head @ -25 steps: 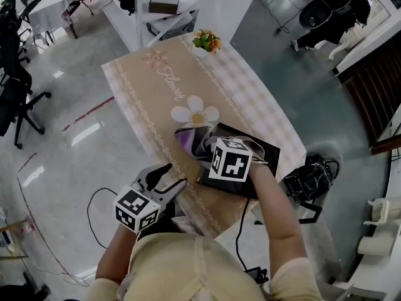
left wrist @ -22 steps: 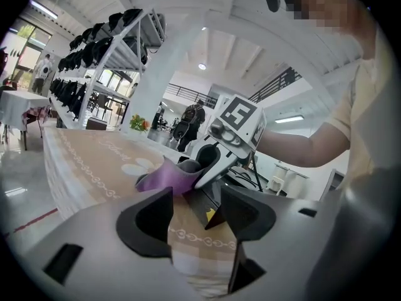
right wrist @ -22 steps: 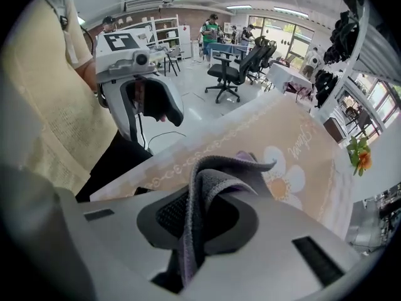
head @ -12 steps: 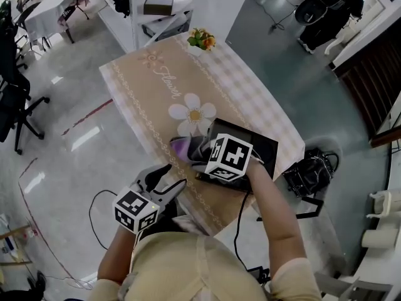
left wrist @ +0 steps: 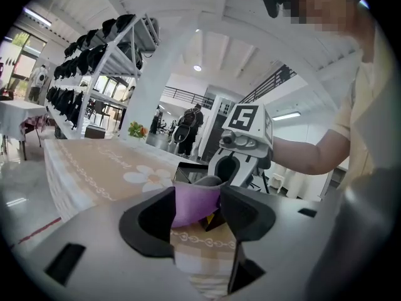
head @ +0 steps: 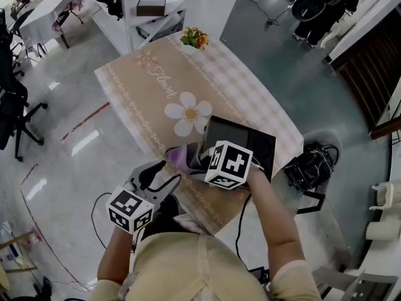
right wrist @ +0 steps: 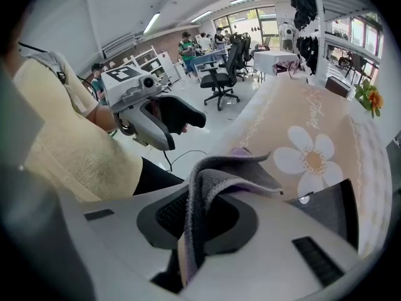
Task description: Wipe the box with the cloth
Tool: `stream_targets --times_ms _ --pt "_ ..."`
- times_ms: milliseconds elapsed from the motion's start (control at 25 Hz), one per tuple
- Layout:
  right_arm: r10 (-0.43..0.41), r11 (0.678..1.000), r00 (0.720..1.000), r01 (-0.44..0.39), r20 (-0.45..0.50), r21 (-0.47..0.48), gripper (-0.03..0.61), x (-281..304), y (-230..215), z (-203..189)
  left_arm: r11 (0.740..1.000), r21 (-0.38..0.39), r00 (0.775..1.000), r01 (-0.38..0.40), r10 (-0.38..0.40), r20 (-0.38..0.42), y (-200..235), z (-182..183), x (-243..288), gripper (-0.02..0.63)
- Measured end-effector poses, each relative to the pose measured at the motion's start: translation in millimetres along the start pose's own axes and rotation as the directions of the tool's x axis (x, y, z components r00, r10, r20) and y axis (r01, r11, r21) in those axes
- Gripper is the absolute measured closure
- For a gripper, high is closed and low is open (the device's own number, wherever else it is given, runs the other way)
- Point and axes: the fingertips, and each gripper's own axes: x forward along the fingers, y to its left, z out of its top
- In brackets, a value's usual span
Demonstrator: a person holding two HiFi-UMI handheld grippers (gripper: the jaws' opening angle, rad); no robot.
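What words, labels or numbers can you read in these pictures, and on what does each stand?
"Flower": cursive script on the tablecloth.
Marker cubes: only black-and-white square patterns, no letters or numbers.
Box: no print can be read.

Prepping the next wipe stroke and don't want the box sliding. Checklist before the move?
1. Grip: right gripper tongs shut on the cloth: ok.
2. Contact: cloth pressed on the box top: cannot tell; it bunches at the box's near-left corner.
3. Seating: box lying flat on the table: ok.
4. Bracing: box held steady: not ok; left gripper tongs are apart, gripping nothing, off the box by the table's near edge.
5. Path: nothing else lying on the box top: ok.
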Motion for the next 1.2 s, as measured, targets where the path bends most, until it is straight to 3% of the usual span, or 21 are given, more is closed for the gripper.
stream_targets --times_ms 800,1040,1200 --pt "-0.075 0.996 0.979 0.065 0.188 0.059 0.523 -31.3 31.5 -16.5 0.995 0.087 0.999 0.049 -0.050 0.016 -16.9 40.1 10.4 0.382" --pt "-0.128 0.990 0.953 0.105 0.276 0.096 0.523 -50.6 37.7 -23.0 0.987 0.121 0.994 0.109 -0.111 0.007 -33.2 54.1 23.3 0.382" --pt "-0.139 0.988 0.920 0.103 0.366 0.117 0.523 -63.8 43.8 -25.4 0.981 0.131 0.989 0.144 -0.145 -0.001 -40.6 64.0 34.4 0.382"
